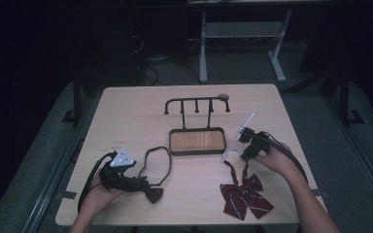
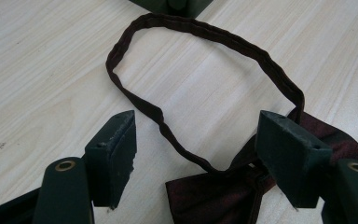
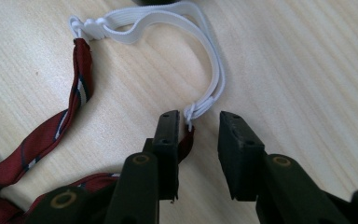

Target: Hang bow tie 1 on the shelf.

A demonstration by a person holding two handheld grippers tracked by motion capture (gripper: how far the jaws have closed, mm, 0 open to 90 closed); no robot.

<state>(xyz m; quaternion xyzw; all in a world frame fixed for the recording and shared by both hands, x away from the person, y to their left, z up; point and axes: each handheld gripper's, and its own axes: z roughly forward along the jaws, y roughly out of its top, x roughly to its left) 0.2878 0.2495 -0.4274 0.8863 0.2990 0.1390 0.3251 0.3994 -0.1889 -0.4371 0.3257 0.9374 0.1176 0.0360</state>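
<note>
Jaws of the right gripper (image 3: 198, 135) are standing narrowly apart around the striped bow tie's (image 1: 245, 194) strap end (pads not pressing), while the left gripper (image 2: 196, 140) is gaping wide over the dark bow tie (image 2: 242, 186) lying on the wooden table (image 1: 126, 111).

I can read no writing, label, brand, number or sign anywhere here. Nothing legible stands on the counter (image 1: 126, 107), on the dark bow tie (image 2: 223, 196), on the striped bow tie (image 1: 245, 196) or on the stand (image 1: 196, 141) at the far side.
</note>
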